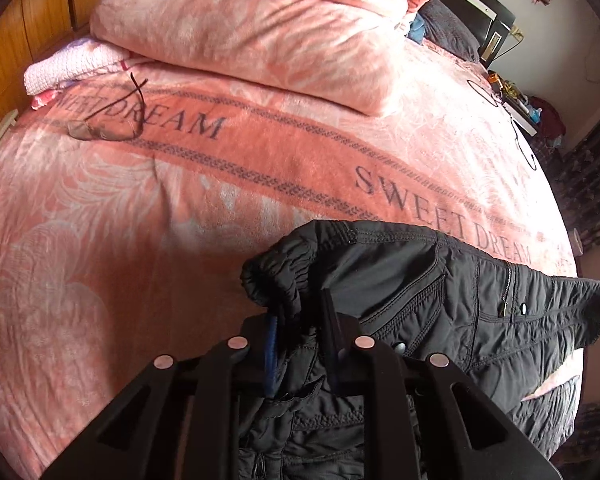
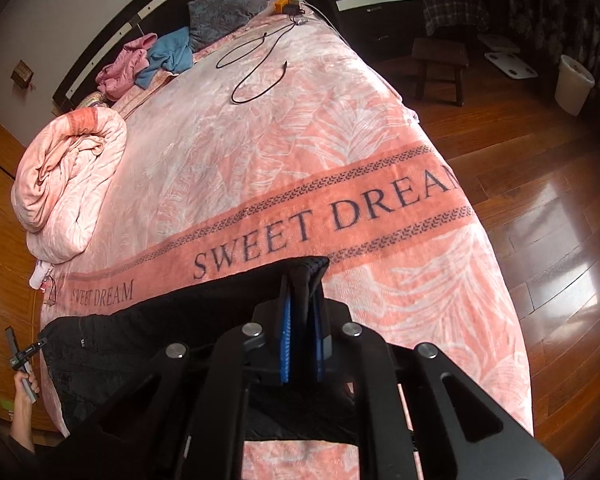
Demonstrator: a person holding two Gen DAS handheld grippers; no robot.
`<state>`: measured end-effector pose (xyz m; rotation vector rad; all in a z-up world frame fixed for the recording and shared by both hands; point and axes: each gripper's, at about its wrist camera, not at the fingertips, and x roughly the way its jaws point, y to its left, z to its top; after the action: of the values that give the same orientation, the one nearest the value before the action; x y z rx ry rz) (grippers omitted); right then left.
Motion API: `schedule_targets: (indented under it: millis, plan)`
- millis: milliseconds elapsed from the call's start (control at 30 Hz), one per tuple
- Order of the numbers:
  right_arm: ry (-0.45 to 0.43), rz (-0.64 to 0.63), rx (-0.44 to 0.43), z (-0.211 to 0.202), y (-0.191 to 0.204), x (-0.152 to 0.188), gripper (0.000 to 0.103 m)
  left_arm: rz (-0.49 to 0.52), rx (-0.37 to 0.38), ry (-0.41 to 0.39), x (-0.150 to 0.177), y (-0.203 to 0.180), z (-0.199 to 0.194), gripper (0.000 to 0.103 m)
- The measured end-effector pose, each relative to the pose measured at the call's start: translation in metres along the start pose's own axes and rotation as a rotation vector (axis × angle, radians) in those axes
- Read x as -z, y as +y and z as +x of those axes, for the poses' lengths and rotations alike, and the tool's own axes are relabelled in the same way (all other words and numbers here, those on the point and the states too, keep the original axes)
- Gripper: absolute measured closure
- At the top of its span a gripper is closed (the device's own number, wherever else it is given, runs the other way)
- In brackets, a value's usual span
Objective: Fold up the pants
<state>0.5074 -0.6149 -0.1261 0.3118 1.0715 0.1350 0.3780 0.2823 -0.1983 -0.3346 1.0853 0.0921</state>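
Black pants lie stretched across the near end of a bed covered by a pink blanket w/ "SWEET DREAM" lettering on a darker band. They sit close to the foot edge and the bed's corner on the right-hand side, where the blanket drops off to glossy wood floor. Beyond the pants, toward the headboard, most of the blanket is flat and bare — lots of open room that way.

The left gripper has its fingers closed narrow on the gathered elastic waistband, bunched fabric squeezed between them. The right gripper pinches the other end of the pants, a dark cuff-like edge clamped between its blue pads. The cloth runs taut between the two. In the right wrist view the person's left hand shows at the far left, holding its tool.

Around: a rolled pink comforter heaped on one side, eyeglasses on the lettered band near it, a black cable looping on the blanket farther up, pink and blue clothes by a gray pillow. Off the bed: a dark stool, a white bin, a nightstand.
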Motion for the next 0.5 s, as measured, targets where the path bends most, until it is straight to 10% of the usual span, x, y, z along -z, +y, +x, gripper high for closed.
schedule_targets:
  millis: [500]
  plan:
    - [-0.174,0.112,-0.012,-0.141,-0.021,0.156,0.096,-0.032,0.152,-0.159,0.07,0.012,-0.11,0.085]
